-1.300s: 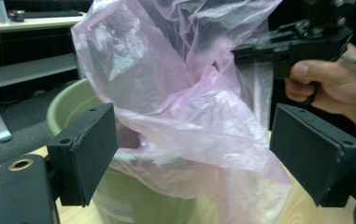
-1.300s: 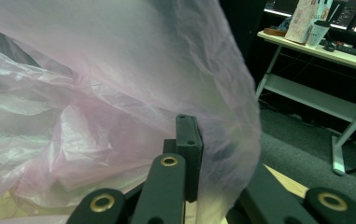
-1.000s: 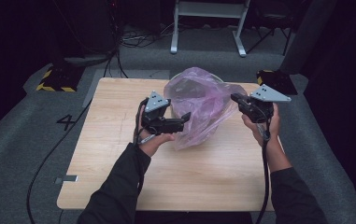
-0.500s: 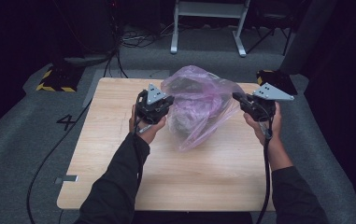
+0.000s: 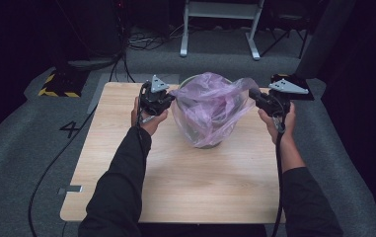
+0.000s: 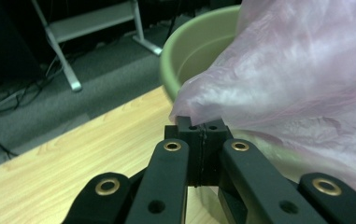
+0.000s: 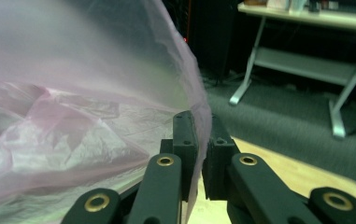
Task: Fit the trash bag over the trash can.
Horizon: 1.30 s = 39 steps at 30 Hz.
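A see-through pink plastic bag [image 5: 210, 106] is stretched over a pale green bin [image 5: 210, 142] that stands in the middle of the wooden table [image 5: 175, 187]. My left gripper [image 5: 173, 98] is at the bag's left edge, and in the left gripper view it [image 6: 199, 129] is shut on a corner of the bag [image 6: 297, 84], beside the bin's rim [image 6: 185, 42]. My right gripper [image 5: 251, 94] is at the bag's right edge. Its jaws [image 7: 201, 135] pinch the thin film of the bag [image 7: 73, 116] between them. Both hands hold the film taut, away from each other.
Beyond the table's far edge are a white metal table frame [image 5: 220, 24], loose cables [image 5: 136, 44] on the grey floor and a yellow-and-black striped block [image 5: 55, 89]. A "4" [image 5: 72, 129] is marked on the floor to the left. Bare tabletop lies in front of the bin.
The left gripper left the front of the bunched bag, moved back and left, and closed on its left edge. The right gripper shifted slightly right. The bag now spreads wide over the bin.
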Motion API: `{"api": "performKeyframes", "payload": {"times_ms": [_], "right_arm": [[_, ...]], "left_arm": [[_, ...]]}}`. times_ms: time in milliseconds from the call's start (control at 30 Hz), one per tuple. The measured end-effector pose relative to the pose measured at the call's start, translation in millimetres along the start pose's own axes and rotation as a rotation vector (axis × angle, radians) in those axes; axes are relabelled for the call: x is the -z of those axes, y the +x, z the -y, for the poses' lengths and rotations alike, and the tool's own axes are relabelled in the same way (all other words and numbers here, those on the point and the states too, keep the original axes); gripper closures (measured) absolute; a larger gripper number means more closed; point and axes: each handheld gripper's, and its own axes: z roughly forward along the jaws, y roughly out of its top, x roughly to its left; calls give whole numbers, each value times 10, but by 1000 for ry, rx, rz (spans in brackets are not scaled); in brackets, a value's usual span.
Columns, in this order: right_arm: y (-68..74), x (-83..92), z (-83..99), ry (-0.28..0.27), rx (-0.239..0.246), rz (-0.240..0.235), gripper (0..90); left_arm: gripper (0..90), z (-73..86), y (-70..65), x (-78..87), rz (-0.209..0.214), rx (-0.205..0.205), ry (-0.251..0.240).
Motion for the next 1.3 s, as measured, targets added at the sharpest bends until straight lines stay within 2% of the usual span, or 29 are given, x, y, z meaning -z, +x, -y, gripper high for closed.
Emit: {"api": "performKeyframes", "payload": {"times_ms": [67,100,133,167,200,233,267,300,467,500,600,633,667,700,733,833,867,900,1133,1300], "right_arm": [[-89,-91,35,27,-50,-6,868],[-89,-91,35,27,-50,-6,868],[-130,-134,59,36,-79,-8,871],[-188,-209,105,55,-111,-15,872],[-188,-209,105,55,-111,-15,872],[-236,-302,167,77,-147,-26,874],[-236,-302,167,77,-147,-26,874],[-250,-368,209,92,-162,-45,875],[-236,-453,258,113,-157,-75,882],[-233,-489,286,121,-164,-99,887],[-220,-514,311,136,-153,-108,892],[-205,-539,348,154,-152,-135,895],[-205,-539,348,154,-152,-135,895],[-187,-551,382,162,-145,-154,899],[-187,-551,382,162,-145,-154,899],[-160,-565,445,169,-139,-195,900],[-154,-563,456,170,-137,-208,900],[-145,-560,464,174,-134,-221,900],[-139,-532,522,171,-116,-244,900],[-125,-475,559,181,-86,-268,900]], "left_arm": [[899,22,54,-66,13,23,14],[899,22,54,-66,13,23,14],[899,34,75,-101,15,26,23],[899,60,102,-168,8,28,52],[899,60,102,-168,8,28,52],[899,89,130,-231,17,36,70],[899,89,130,-231,17,36,70],[899,117,150,-289,18,35,94],[899,174,151,-410,57,45,130],[899,199,137,-465,68,28,156],[900,231,119,-508,84,29,176],[899,258,114,-536,91,27,187],[899,278,111,-551,98,28,192],[900,311,102,-567,111,31,200],[900,311,102,-567,111,31,200],[899,347,114,-562,133,36,203],[900,356,114,-556,138,30,204],[899,373,99,-548,142,5,219],[900,431,74,-521,157,-7,218],[900,471,11,-457,167,-37,223]]}}
